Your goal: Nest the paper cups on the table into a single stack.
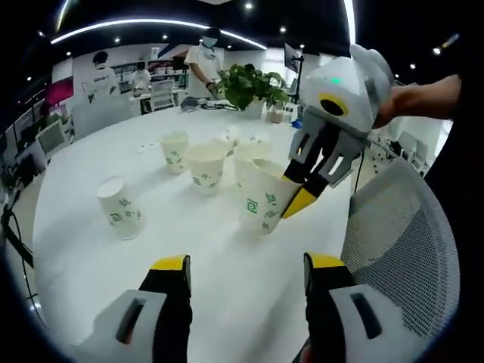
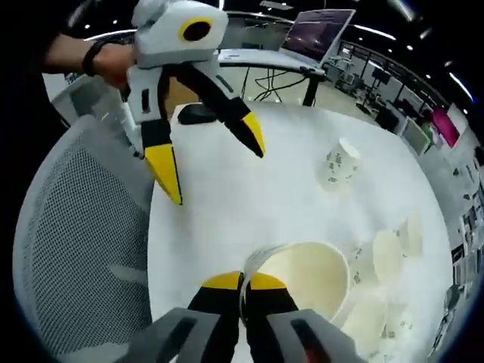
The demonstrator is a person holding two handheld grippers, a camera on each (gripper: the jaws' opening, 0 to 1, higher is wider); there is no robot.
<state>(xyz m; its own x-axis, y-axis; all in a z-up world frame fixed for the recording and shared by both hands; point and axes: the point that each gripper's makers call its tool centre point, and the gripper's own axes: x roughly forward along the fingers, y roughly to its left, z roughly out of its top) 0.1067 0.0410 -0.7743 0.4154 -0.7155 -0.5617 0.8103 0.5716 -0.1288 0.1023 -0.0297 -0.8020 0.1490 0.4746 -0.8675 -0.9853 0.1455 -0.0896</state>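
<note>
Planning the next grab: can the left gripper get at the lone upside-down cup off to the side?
Probably yes. The left gripper is open and holds nothing, and bare table lies between it and the upside-down cup, which stands apart from the other cups.

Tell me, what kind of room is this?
Probably an open office. There is a big round white table with a mesh office chair beside it, a laptop at the far edge, and more desks and people standing behind.
</note>
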